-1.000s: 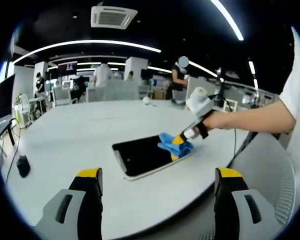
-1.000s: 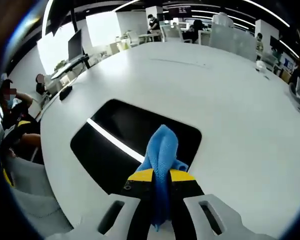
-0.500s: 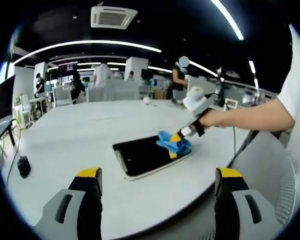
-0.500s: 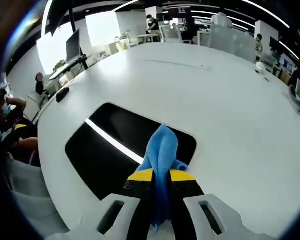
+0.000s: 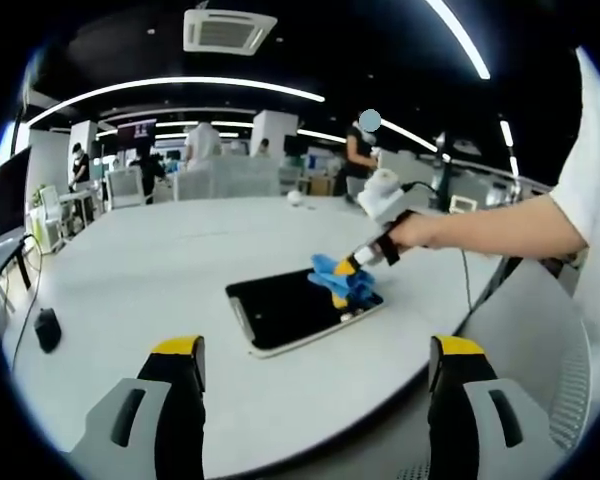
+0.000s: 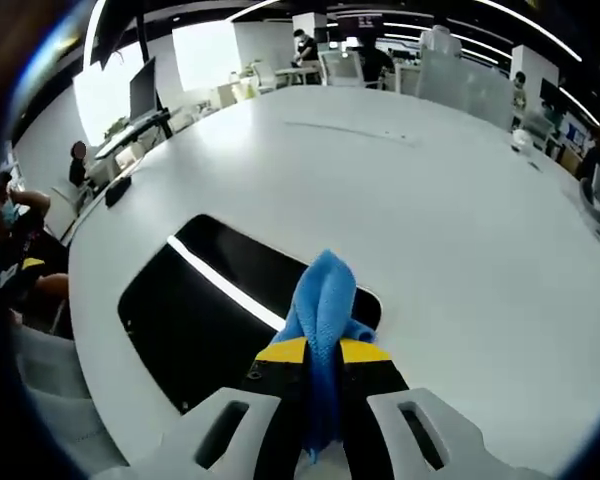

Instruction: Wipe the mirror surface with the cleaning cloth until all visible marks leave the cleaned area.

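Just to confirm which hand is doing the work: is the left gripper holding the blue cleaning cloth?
No, the left gripper stands open and empty near the table edge, while the right gripper is shut on the blue cloth.

You had nothing readable in either view. The dark screen (image 5: 135, 131) hanging in the upper left of the left gripper view carried some light marks, but they were too small and blurred to make out as letters. The same kind of screen (image 6: 363, 20) at the top of the right gripper view was equally unreadable. The mirror (image 6: 220, 320) reflected just a bright ceiling strip, with no print on it, and the cleaning cloth (image 6: 322, 310) and the white surface (image 6: 450, 220) bore no label, brand or number.
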